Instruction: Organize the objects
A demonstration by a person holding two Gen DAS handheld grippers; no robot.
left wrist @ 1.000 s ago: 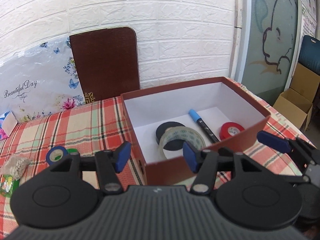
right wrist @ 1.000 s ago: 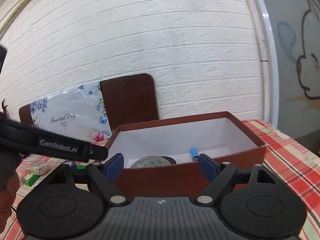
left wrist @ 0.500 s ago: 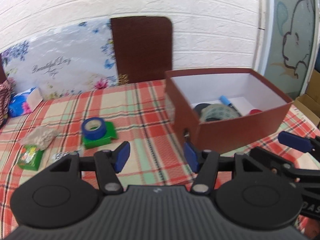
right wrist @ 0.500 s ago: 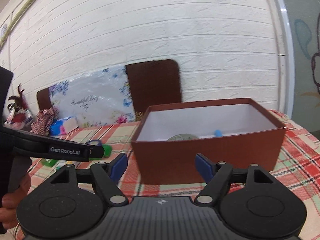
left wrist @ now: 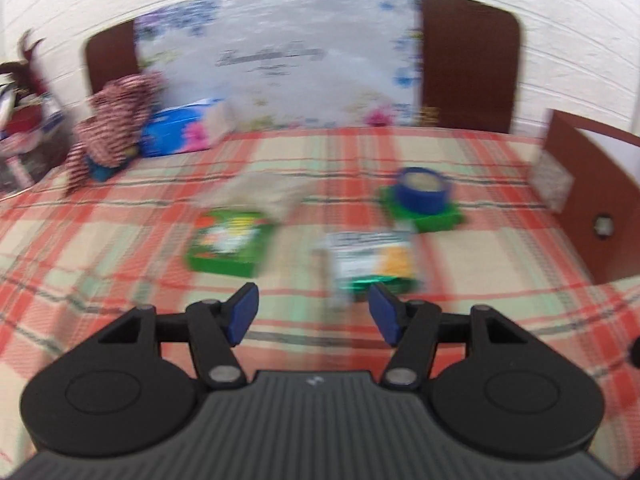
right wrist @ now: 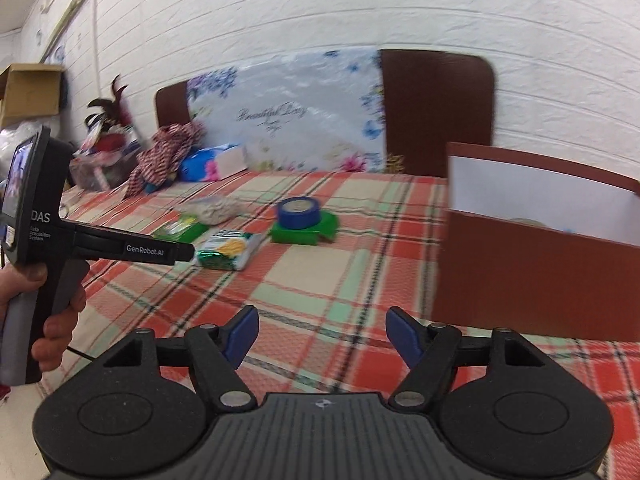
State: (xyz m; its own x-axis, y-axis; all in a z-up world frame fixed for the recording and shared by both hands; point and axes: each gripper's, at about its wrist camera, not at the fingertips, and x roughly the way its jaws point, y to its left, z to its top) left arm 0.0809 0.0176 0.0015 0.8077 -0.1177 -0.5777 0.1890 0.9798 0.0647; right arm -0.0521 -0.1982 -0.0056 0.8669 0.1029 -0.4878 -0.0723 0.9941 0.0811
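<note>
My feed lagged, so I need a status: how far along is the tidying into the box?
Partly done: the brown cardboard box already shows a tape roll's top edge inside. Nothing is in hand; left gripper and right gripper are open and empty. Left on the plaid tablecloth: blue tape roll, green flat block beneath it, green-and-white packet, green box.

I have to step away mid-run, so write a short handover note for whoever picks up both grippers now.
Left gripper: open, empty, pointed at the loose items.
Right gripper: open, empty, beside the brown box.
On the plaid tablecloth: blue tape roll sitting on a green block, snack packet, green carton, clear bag.
Done: the box already holds something; contents barely visible.
Left: move the loose items into the box.
</note>
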